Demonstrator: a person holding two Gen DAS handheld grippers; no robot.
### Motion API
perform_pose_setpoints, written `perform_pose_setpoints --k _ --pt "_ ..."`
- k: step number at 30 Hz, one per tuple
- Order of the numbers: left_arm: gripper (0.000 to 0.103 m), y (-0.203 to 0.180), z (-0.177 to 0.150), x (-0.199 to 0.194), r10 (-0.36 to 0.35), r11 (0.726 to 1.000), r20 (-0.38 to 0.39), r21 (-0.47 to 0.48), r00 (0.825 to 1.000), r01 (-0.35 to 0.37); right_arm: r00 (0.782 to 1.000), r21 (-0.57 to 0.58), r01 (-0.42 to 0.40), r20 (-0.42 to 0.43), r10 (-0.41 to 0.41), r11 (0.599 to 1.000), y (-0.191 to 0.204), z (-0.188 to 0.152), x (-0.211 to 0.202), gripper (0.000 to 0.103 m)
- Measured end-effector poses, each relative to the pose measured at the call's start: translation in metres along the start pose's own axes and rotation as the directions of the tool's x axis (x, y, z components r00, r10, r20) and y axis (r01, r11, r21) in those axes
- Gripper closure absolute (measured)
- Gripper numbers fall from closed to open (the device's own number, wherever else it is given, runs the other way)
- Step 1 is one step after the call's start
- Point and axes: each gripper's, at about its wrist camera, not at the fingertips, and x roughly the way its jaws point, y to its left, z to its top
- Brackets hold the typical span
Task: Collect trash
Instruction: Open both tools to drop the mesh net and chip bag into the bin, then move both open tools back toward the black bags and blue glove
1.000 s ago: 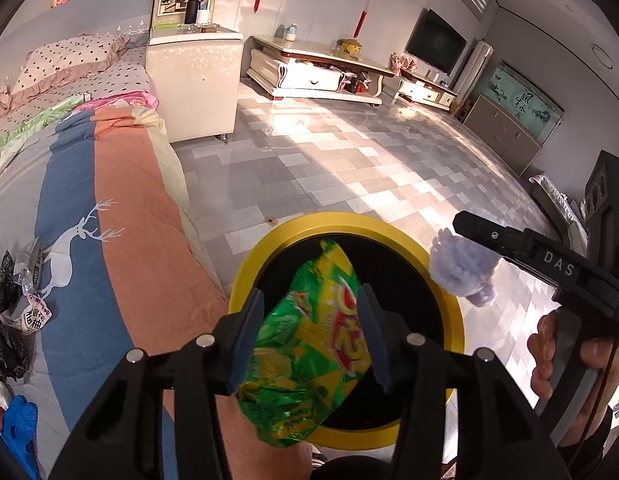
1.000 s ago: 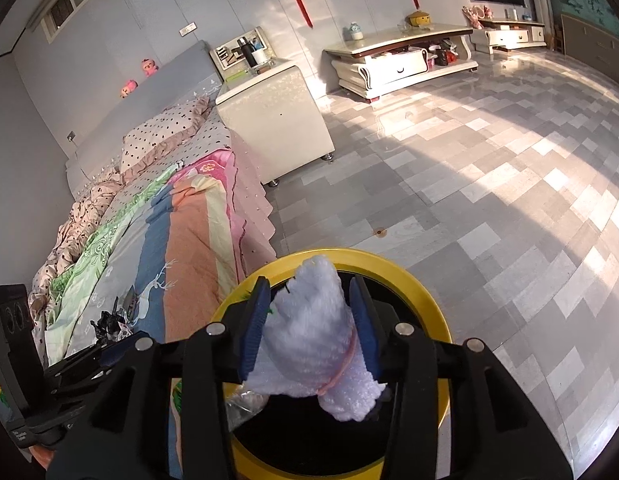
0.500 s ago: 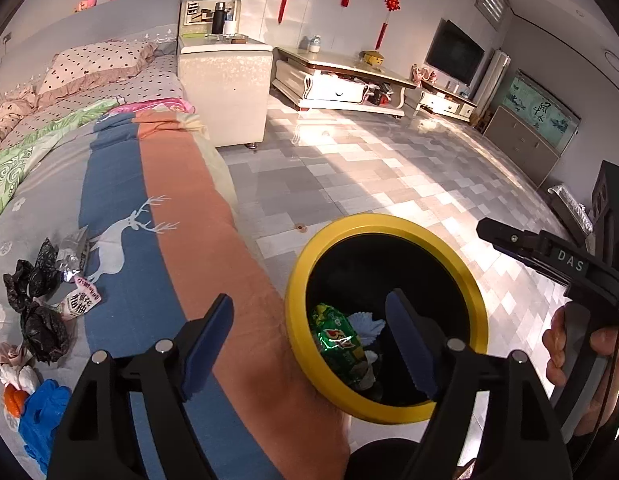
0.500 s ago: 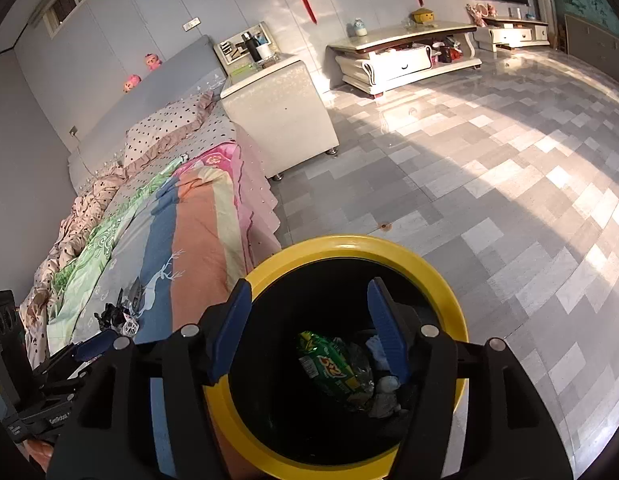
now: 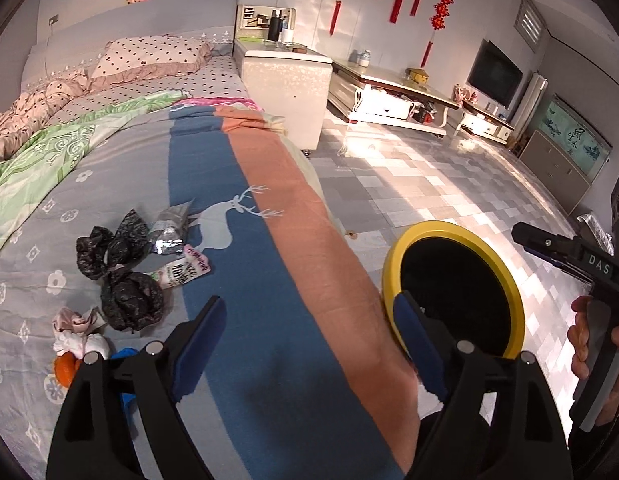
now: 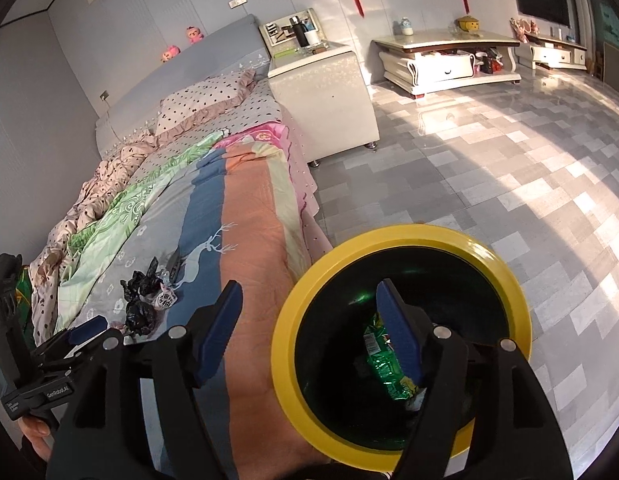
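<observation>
Both hand-held grippers are empty with jaws opening: the left gripper point(image 5: 309, 344) hangs over the striped bedspread point(image 5: 213, 184), and the right gripper point(image 6: 309, 324) straddles the rim of the round yellow-rimmed black bin point(image 6: 505, 276), where a green crinkly snack bag point(image 6: 383, 364) already lies. The remaining trash, crumpled black plastic bags point(image 5: 121, 276) and a pink-and-white wrapper point(image 5: 183, 270), lies on the bed ahead and left of the left gripper. That hand looks nearer, so the next pick is probably its own.
</observation>
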Motion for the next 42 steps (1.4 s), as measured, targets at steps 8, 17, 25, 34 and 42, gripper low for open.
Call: perform_pose_setpoints --k 8,17,25,34,42 --pt "0.021 0.059 -0.019 -0.025 0.077 0.995 -0.007 -0.064 0.997 -0.077 0.996 -0.106 -0.08 -0.035 0.076 0.991 0.069 -0.004 0.014 0.037" --pt "0.021 0.116 -0.05 -0.048 0.153 0.98 -0.031 -0.126 0.988 -0.156 0.979 -0.189 -0.188 -0.112 0.169 0.964 0.151 -0.013 0.044 0.036" --pt "0.021 0.156 -0.084 -0.05 0.182 0.963 -0.079 -0.185 0.98 -0.194 0.949 -0.245 -0.278 -0.219 0.226 0.929 0.214 -0.027 0.091 0.036" --pt "0.021 0.182 -0.11 -0.035 0.171 0.95 -0.123 -0.243 0.978 -0.197 0.905 -0.292 -0.341 -0.36 0.228 0.894 0.268 -0.048 0.153 0.036" --pt "0.021 0.194 -0.121 -0.02 0.162 0.942 -0.138 -0.272 0.977 -0.195 0.869 -0.314 -0.381 -0.443 0.221 0.87 0.303 -0.06 0.201 0.036"
